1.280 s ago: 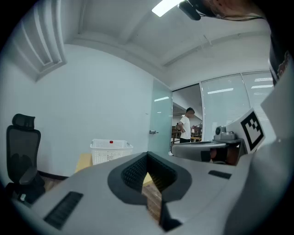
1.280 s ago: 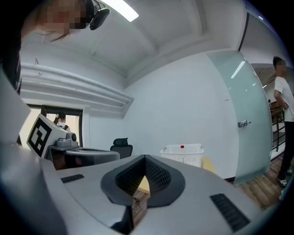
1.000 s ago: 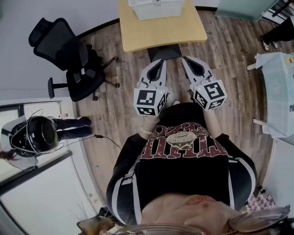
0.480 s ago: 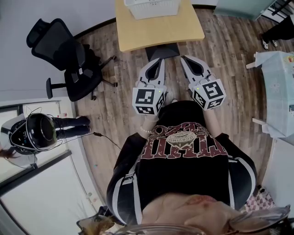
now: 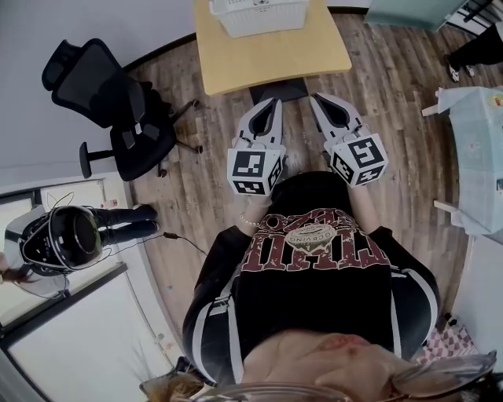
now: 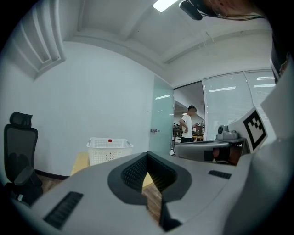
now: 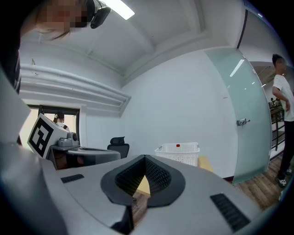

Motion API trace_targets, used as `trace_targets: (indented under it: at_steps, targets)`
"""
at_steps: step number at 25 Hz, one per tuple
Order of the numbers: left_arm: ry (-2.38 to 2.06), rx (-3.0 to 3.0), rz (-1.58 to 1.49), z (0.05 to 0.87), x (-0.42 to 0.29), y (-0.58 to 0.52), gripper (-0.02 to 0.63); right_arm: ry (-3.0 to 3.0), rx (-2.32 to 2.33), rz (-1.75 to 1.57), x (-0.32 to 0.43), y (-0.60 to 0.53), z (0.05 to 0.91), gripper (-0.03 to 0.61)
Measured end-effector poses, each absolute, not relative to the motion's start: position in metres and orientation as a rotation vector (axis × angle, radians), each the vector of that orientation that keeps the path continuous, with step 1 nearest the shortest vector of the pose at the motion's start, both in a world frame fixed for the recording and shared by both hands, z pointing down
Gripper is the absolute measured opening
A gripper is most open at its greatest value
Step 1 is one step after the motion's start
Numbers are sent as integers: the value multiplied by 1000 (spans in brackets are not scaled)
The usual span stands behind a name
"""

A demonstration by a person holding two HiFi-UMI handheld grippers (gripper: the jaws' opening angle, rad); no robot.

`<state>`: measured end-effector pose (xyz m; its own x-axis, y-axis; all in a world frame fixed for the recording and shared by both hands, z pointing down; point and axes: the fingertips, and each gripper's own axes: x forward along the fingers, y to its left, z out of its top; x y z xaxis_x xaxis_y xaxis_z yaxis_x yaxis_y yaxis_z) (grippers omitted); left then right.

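1 white basket (image 5: 258, 14), top centre, on bench (image 5: 267, 56); 1 small red item (image 6: 110, 141) inside. Left tongs (image 5: 276, 101), right tongs (image 5: 313, 98): 2, both clenched, empty.

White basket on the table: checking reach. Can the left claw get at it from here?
Probably not yet: the left claw, shut, hangs over the floor short of the table, with the white basket at its far end. Nothing blocks the way.
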<state>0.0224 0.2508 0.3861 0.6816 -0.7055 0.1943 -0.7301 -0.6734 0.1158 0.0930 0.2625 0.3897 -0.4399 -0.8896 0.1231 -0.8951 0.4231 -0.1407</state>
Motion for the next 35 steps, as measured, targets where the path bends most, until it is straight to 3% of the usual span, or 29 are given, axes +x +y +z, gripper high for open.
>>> trace_targets:
  at_steps: [35]
  targets:
    - [-932,2781,222,394,5,91,48,-2521,1790,296,61,106,395,17]
